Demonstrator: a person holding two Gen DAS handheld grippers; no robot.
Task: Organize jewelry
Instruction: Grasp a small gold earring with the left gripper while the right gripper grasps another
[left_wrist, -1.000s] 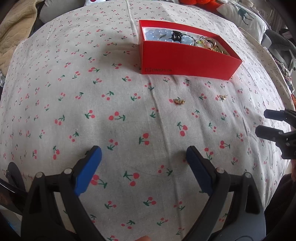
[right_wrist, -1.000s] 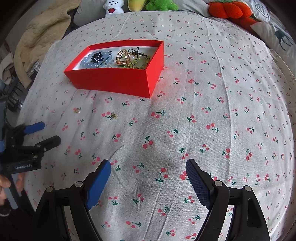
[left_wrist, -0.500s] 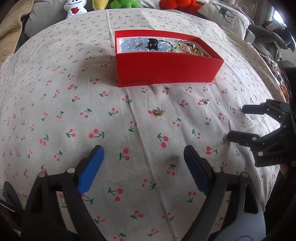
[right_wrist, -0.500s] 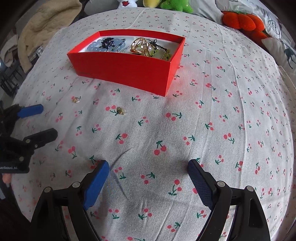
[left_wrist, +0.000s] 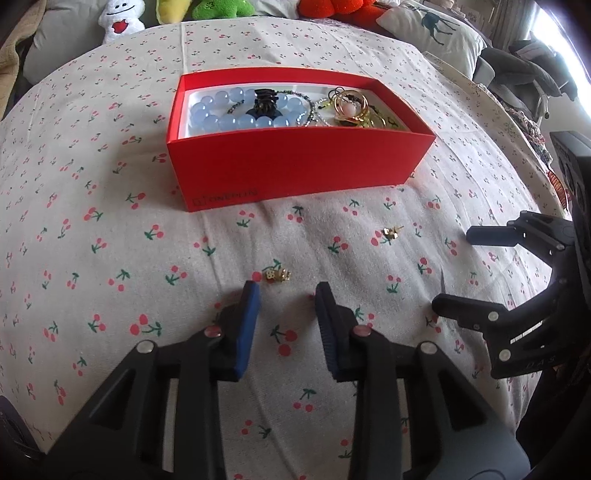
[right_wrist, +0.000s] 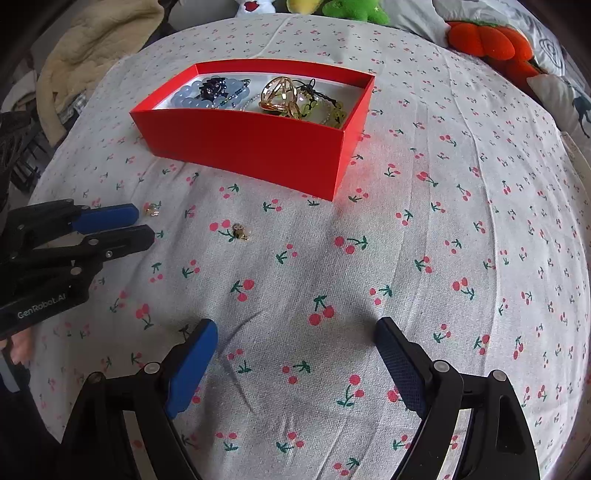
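A red box (left_wrist: 295, 173) (right_wrist: 258, 147) on the cherry-print cloth holds a blue bead bracelet (left_wrist: 236, 114), a black clip and gold pieces. Two small gold earrings lie loose in front of it. The nearer earring (left_wrist: 276, 275) (right_wrist: 152, 209) lies just beyond the tips of my left gripper (left_wrist: 287, 291) (right_wrist: 144, 225), whose jaws are closing and hold nothing between them. The other earring (left_wrist: 391, 232) (right_wrist: 240, 232) lies farther right. Over bare cloth, well short of that second earring, my right gripper (right_wrist: 295, 332) (left_wrist: 458, 273) stands open and empty.
Plush toys (left_wrist: 218, 7) (right_wrist: 487, 37) and a deer-print pillow (left_wrist: 432, 29) line the far edge of the bed. A beige blanket (right_wrist: 92, 44) is heaped at the far left. The cherry cloth (right_wrist: 443, 258) stretches flat to the right of the box.
My left gripper has moved in toward the box and the nearer earring, and its jaws have narrowed a lot. The right gripper has shifted little and stays wide.
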